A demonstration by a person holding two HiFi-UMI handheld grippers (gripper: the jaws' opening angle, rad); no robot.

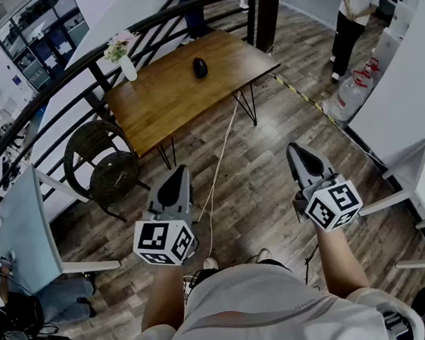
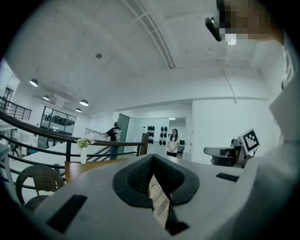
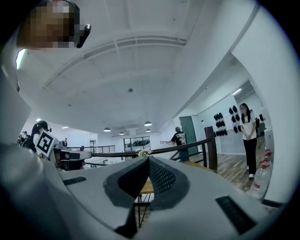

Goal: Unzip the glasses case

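The table [image 1: 167, 106] stands well ahead, a chair [image 1: 109, 169] beside it. The left gripper [image 1: 176, 174] and the right gripper [image 1: 297, 151] are held level, jaws closed together, nothing in them — the dark case [image 1: 199, 68] lies on the table, well apart from both
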